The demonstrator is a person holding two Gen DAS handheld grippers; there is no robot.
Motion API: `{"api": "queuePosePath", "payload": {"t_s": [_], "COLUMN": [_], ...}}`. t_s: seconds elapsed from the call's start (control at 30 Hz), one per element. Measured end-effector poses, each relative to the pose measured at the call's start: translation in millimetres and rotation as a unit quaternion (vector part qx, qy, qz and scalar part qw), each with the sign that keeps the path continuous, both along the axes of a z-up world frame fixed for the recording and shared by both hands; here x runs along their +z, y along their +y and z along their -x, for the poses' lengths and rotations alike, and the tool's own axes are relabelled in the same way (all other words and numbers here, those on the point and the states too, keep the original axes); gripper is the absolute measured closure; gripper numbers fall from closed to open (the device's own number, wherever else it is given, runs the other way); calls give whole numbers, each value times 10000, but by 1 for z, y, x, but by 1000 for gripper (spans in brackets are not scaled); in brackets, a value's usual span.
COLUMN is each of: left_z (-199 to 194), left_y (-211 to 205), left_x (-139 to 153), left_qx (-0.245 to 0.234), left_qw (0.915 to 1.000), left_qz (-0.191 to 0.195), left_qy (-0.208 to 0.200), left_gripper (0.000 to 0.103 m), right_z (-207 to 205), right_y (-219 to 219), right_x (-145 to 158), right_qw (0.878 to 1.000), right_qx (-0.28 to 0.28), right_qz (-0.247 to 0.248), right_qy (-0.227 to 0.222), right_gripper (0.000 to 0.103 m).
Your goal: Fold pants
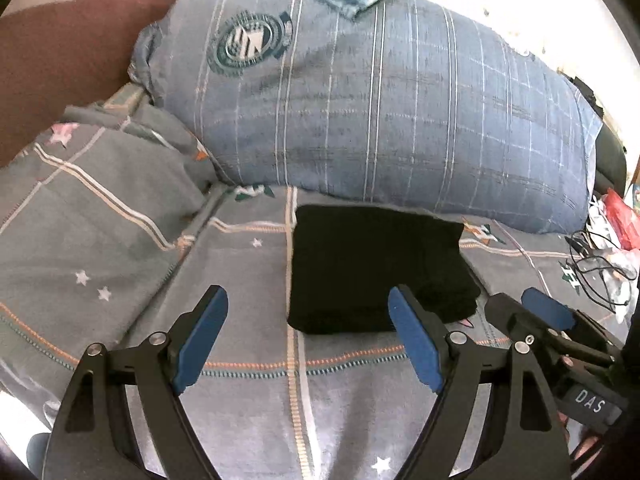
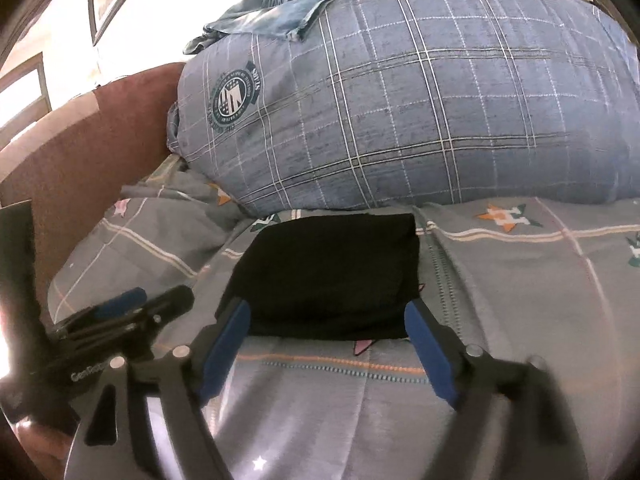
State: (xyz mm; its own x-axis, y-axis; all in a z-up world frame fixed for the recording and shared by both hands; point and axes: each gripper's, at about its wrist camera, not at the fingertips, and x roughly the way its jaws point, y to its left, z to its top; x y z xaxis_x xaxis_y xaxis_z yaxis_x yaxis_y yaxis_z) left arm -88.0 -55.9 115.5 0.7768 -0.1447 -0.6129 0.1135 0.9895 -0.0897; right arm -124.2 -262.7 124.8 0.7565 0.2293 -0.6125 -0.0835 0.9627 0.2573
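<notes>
The black pants (image 1: 376, 268) are lying folded on the grey bedsheet (image 1: 120, 240) before the blue pillow (image 1: 380, 100) — both the left gripper (image 1: 308, 308) and right gripper (image 2: 328, 312) are hovering with jaws apart, gripping nothing.

Two wrist fisheyes, both low over the bed sheet (image 1: 240, 380), angled down and forward toward the big blue checked pillow (image 1: 380, 112) at the far side. Left view sits left of the folded black pants (image 1: 372, 268), with the right gripper (image 1: 540, 312) poking in at its right edge. Right view faces the pants head-on, close, left gripper (image 2: 132, 304) at its left edge. Shared: pants, pillow, denim piece (image 2: 276, 12) on top, brown headboard (image 2: 100, 140) far left.
</notes>
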Motion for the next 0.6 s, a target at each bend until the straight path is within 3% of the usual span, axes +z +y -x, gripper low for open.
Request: {"api": "queuePosePath", "payload": {"t_s": [0.17, 0.37, 0.6], "left_z": [-2, 2, 2], "left_y": [7, 2, 0], "left_x": [-4, -9, -15], "left_qx": [125, 251, 108], "left_qw": [9997, 9981, 9980], "left_qz": [18, -556, -619], "left_qy": [209, 55, 88], "left_gripper": [20, 20, 20], "right_z": [-1, -5, -6], "right_y": [1, 1, 3], "right_x": [-3, -7, -12], "right_qw": [9998, 9996, 9996], "right_qx": [-137, -236, -210], "right_qz": [170, 137, 120], "right_qy": [15, 100, 174], "right_gripper": [22, 21, 21]}}
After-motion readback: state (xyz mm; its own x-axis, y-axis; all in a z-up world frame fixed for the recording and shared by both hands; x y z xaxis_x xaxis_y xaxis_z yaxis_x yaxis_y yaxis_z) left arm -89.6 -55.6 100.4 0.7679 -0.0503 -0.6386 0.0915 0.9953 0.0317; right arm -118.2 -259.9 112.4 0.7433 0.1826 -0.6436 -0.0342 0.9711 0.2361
